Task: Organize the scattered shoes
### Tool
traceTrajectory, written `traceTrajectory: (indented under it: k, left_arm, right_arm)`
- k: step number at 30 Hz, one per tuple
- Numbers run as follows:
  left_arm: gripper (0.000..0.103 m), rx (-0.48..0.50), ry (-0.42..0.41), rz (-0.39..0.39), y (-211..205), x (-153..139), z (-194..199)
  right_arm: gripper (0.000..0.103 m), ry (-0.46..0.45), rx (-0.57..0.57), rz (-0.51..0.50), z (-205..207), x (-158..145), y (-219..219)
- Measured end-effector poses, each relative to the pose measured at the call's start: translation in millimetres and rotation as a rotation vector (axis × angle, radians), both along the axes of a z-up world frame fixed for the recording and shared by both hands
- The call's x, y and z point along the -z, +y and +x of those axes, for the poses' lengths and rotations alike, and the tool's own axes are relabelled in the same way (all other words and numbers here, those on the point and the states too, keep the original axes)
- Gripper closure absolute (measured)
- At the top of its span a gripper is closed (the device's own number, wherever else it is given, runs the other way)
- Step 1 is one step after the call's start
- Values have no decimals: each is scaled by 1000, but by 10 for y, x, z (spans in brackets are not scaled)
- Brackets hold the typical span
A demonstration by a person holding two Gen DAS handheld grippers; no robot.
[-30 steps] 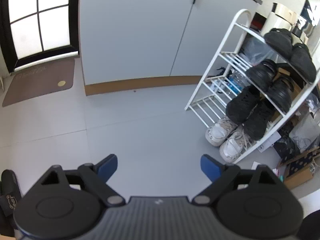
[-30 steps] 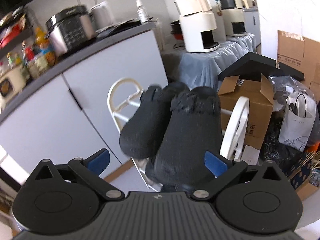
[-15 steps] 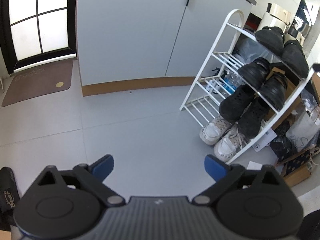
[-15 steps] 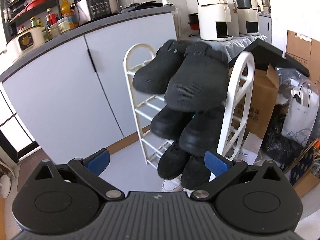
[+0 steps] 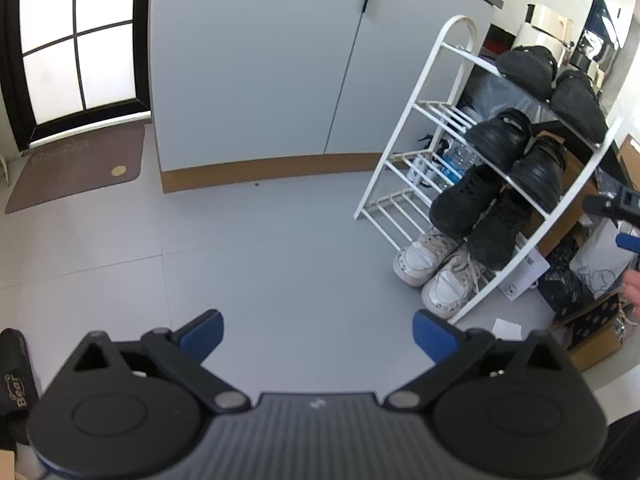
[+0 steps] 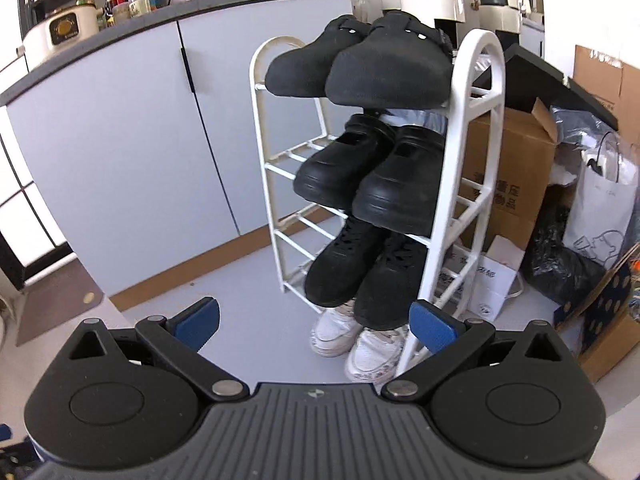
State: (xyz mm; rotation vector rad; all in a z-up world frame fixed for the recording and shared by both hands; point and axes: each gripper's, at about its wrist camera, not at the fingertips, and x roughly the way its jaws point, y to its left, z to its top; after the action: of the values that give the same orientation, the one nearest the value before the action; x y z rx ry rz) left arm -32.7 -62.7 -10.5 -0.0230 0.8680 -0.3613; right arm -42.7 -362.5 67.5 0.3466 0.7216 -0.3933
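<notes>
A white shoe rack (image 6: 478, 64) (image 5: 448, 36) stands by the grey cabinet. It holds two black clogs (image 6: 384, 68) on top, two black chunky shoes (image 6: 396, 192) below, two black sneakers (image 6: 360, 272) under them and two white sneakers (image 6: 368, 348) (image 5: 436, 276) at the bottom. My right gripper (image 6: 316, 326) is open and empty, a short way in front of the rack. My left gripper (image 5: 318, 334) is open and empty over bare floor, left of the rack. A black slipper (image 5: 14, 376) lies at the left wrist view's lower left edge.
Grey cabinets (image 5: 256, 60) stand behind the rack. Cardboard boxes (image 6: 516, 168), bags (image 6: 600, 208) and papers crowd the rack's right side. A brown doormat (image 5: 76, 164) lies by the glass door. The right gripper's tip (image 5: 618, 216) shows at the left view's right edge.
My right gripper has drawn back and down from the top-shelf clogs, so the whole rack shows. My left gripper has shifted slightly; the rack appears a little farther.
</notes>
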Motion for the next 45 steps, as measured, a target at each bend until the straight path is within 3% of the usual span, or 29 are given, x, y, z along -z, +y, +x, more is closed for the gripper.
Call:
traceTrajectory:
  k: [17, 36, 45]
  left_arm:
    - [0, 73, -79, 39, -148, -86, -264]
    - [0, 61, -70, 48, -143, -151, -312]
    - [0, 41, -83, 48, -86, -170, -323]
  right_arm:
    - [0, 36, -26, 49, -196, 300, 465]
    - [0, -3, 14, -10, -365, 197, 770]
    - [0, -9, -47, -30, -365, 141, 980]
